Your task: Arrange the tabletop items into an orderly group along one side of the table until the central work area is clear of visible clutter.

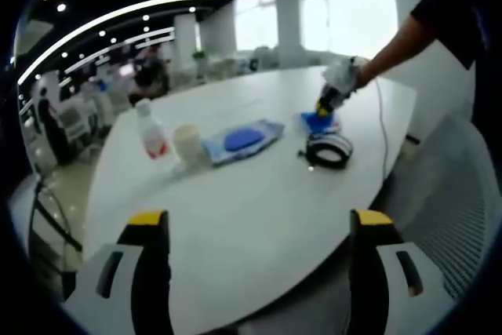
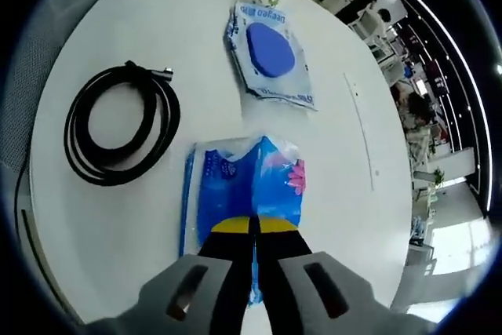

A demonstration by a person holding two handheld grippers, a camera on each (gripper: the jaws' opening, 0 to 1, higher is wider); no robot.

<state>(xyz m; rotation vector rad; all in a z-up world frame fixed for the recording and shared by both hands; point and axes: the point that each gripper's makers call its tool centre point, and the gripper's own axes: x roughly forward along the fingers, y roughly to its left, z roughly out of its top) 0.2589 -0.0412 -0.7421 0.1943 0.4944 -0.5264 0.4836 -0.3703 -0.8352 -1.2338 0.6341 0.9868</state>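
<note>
Left gripper view: the left gripper (image 1: 259, 233) hangs over the near table (image 1: 259, 202) edge, jaws spread wide, grasping nothing. Beyond it a bottle (image 1: 150, 132), a cup (image 1: 188, 144) and a clear pouch (image 1: 243, 140) with a blue disc sit roughly in a row; a coiled black cable (image 1: 328, 149) lies near the far rim, just beside the right gripper (image 1: 328, 103). Right gripper view: the right gripper (image 2: 252, 229) is clenched on a blue packet (image 2: 247, 186), which rests on the table between cable (image 2: 121, 123) and pouch (image 2: 271, 56). Judgement: grouping is partial; packet and cable remain apart. Pouch printing is illegible.
</note>
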